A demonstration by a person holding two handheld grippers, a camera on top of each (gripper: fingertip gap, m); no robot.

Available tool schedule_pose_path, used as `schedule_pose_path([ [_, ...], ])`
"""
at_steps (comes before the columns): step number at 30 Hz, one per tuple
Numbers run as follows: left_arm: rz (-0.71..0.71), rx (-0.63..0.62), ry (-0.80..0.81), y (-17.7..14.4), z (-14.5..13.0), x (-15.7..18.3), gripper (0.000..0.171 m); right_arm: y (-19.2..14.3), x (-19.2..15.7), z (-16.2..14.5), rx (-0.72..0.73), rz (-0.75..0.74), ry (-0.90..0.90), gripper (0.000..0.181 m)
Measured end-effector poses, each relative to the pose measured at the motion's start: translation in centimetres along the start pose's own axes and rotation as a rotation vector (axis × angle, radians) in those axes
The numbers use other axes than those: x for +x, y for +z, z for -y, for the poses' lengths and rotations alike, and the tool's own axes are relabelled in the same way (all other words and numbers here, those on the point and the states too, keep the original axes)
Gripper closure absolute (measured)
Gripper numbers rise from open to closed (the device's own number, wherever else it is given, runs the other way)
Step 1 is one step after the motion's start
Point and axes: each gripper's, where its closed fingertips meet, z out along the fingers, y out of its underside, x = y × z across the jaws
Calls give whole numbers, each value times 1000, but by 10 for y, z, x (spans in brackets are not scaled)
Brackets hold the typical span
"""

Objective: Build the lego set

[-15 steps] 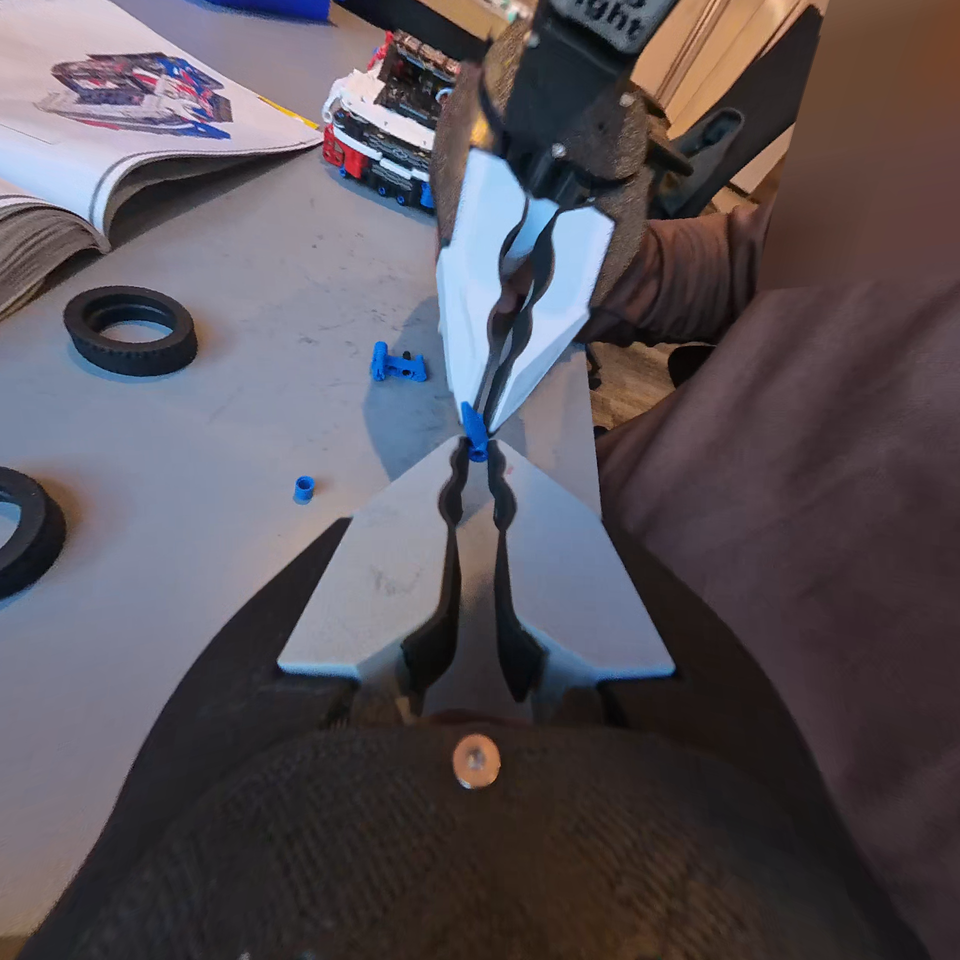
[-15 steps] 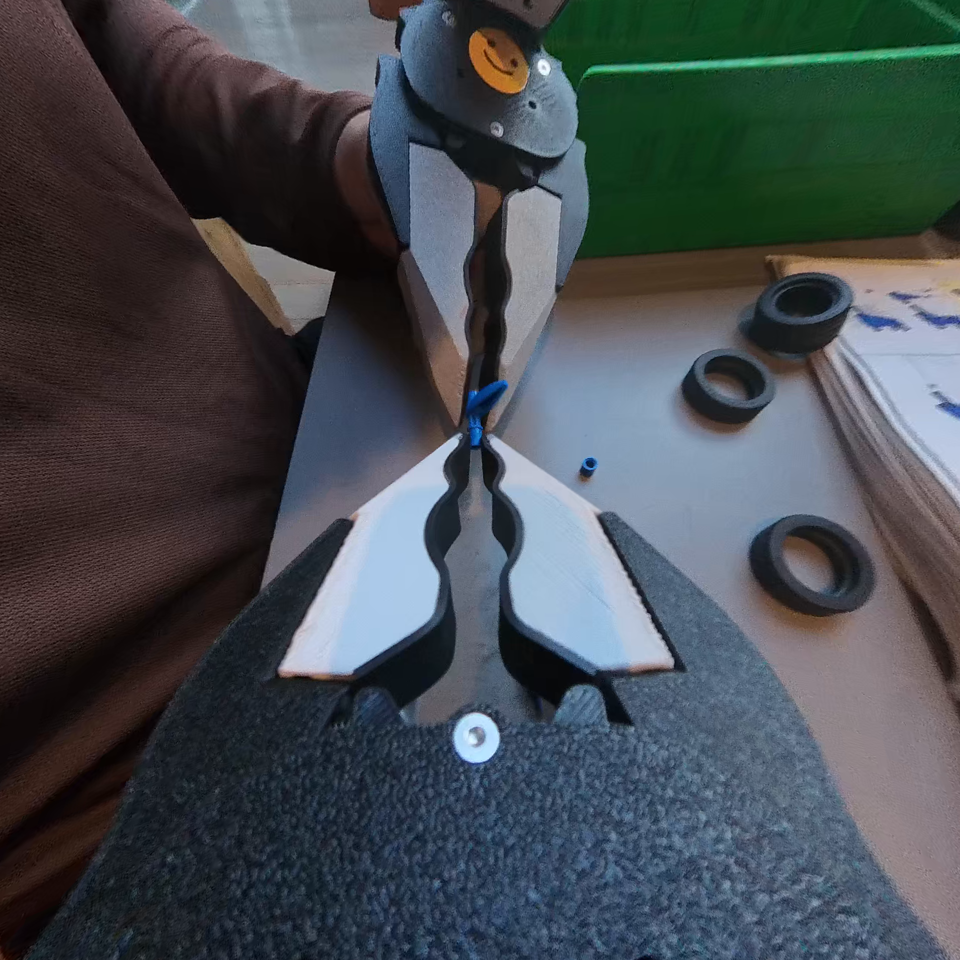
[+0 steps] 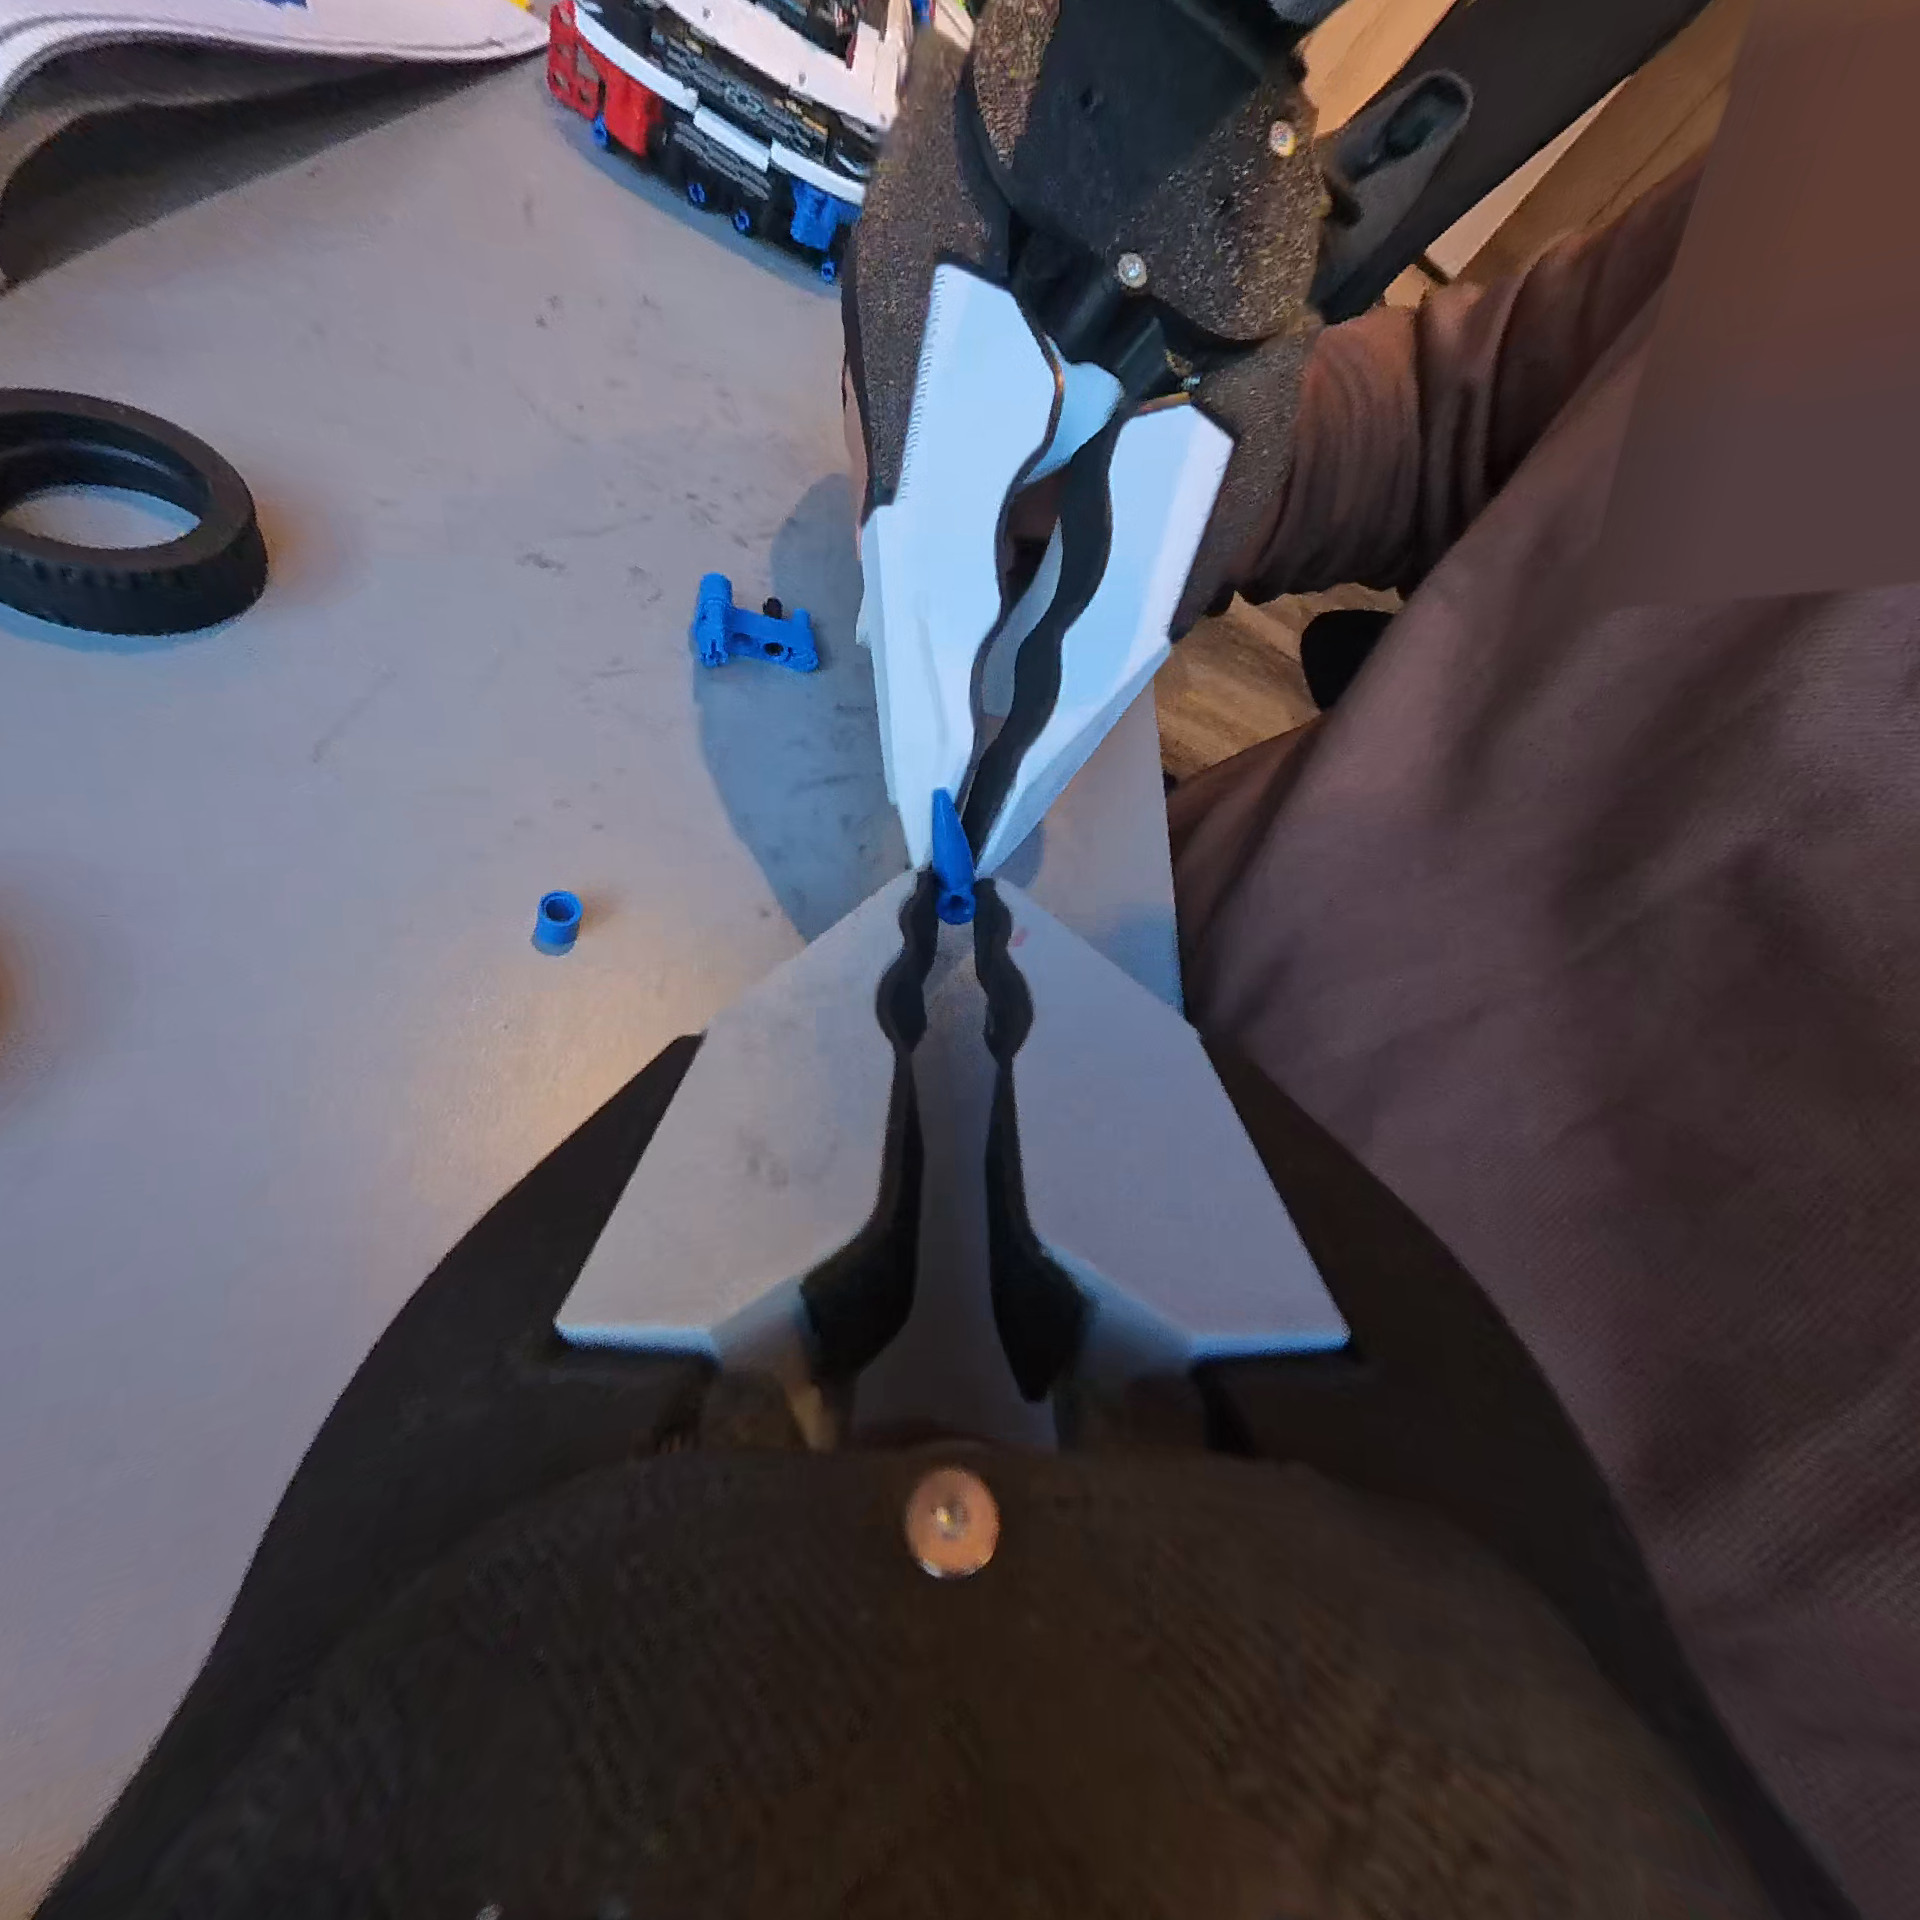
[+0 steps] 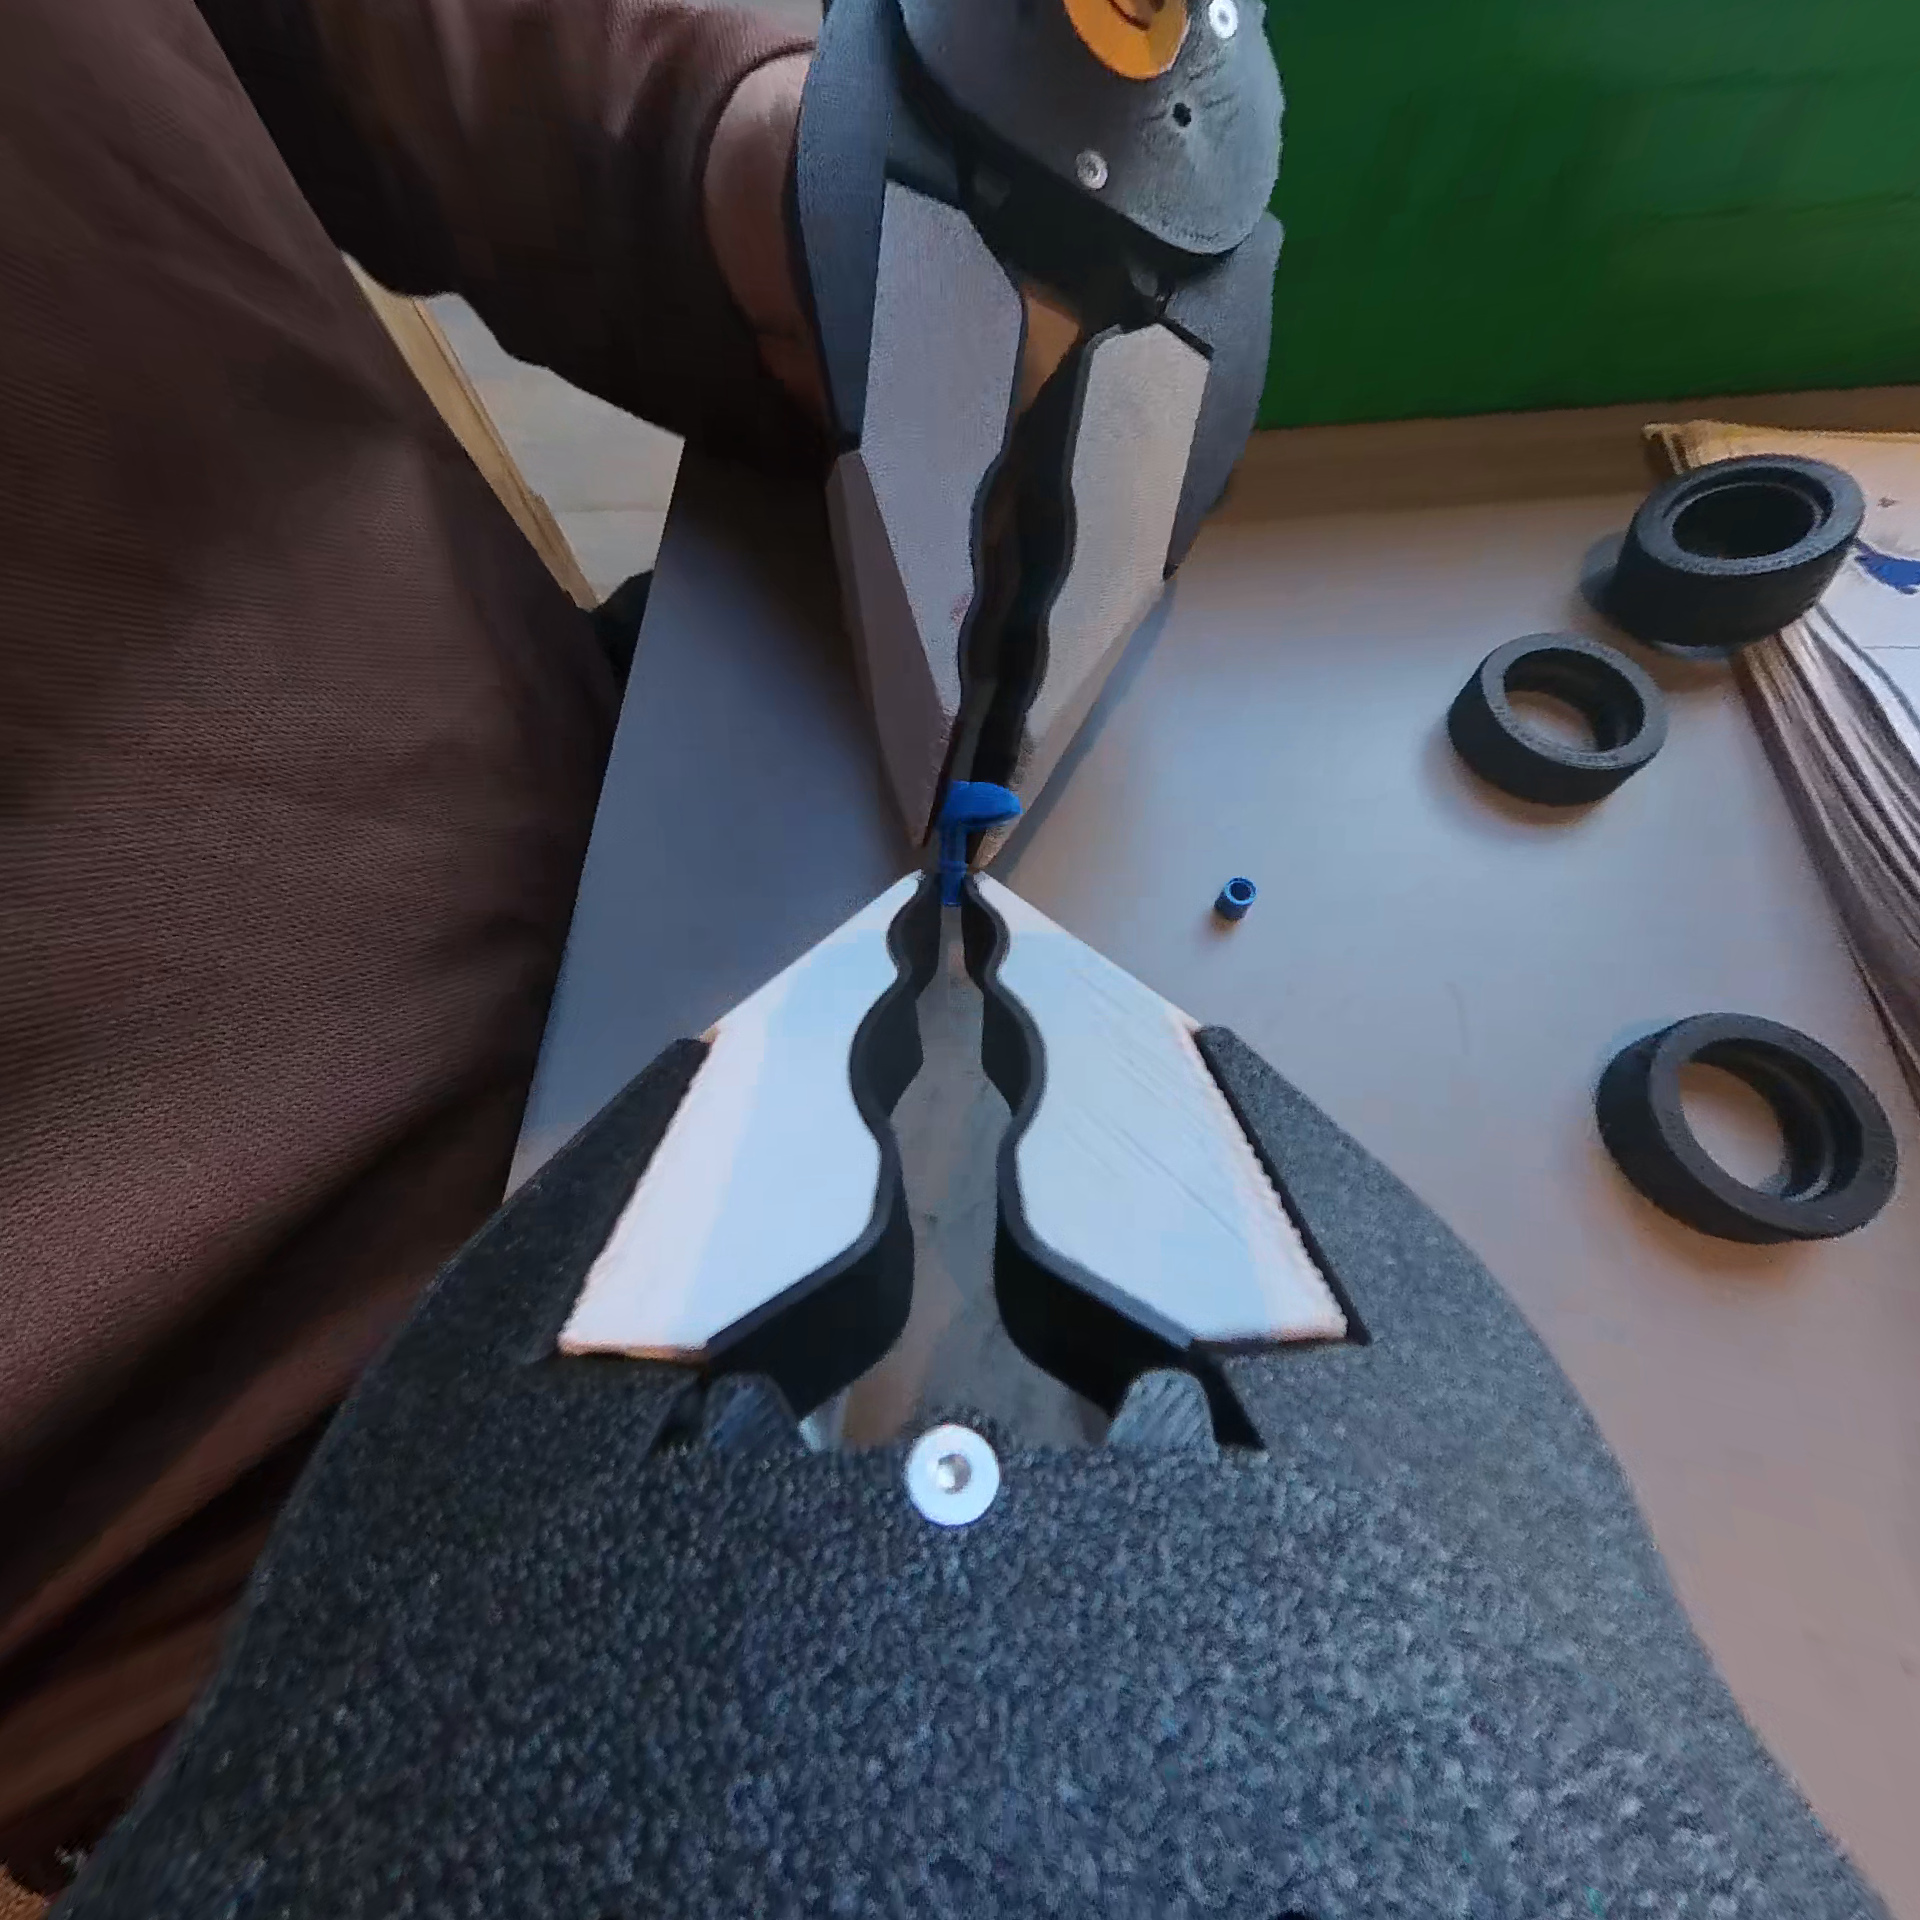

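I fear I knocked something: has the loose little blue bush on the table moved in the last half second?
No. The blue bush lies as before, just near-left of the blue connector; only the camera's view has shifted.

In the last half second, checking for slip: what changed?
Little: left gripper and right gripper stay shut, tip to tip, on the small blue lego pieces. Left view's framing shifted. The loose blue bush and black rubber tyres lie unmoved.

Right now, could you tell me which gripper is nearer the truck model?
Right. The right gripper rises just beside the truck model; the left gripper faces it from farther back, both pinching the small blue piece.
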Motion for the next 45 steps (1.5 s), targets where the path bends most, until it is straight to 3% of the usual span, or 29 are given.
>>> schedule_pose_path([
  [7,77,-132,-7,6,-17,-14,167,13,3,-18,-128,-22,2,178],
  [12,320,-270,219,5,-23,-37,168,18,19,-28,-189,-54,132,172],
  [15,442,-306,355,-1,-20,-43,167,9,27,-21,-105,-28,299,160],
  [20,751,-329,701,-15,0,-56,167,-2,26,4,125,152,626,131],
  [22,835,-340,800,-14,6,-56,167,-5,36,9,191,124,697,131],
  [25,812,-348,781,-6,1,-55,167,-8,47,6,202,45,710,148],
  [27,790,-374,719,-8,-12,-63,167,-11,47,1,147,-3,643,143],
  [31,718,-286,585,-12,-15,-60,168,-10,41,-9,17,-52,483,148],
  [37,820,-282,796,-13,-3,-56,167,9,36,5,34,-17,474,155],
  [39,816,-319,854,-9,-8,-54,167,12,35,6,39,-10,469,168],
  [41,827,-352,923,-7,-12,-53,167,16,34,1,5,-27,447,181],
  [45,875,-392,965,-11,-16,-59,167,22,32,-12,-96,-84,400,181],
])
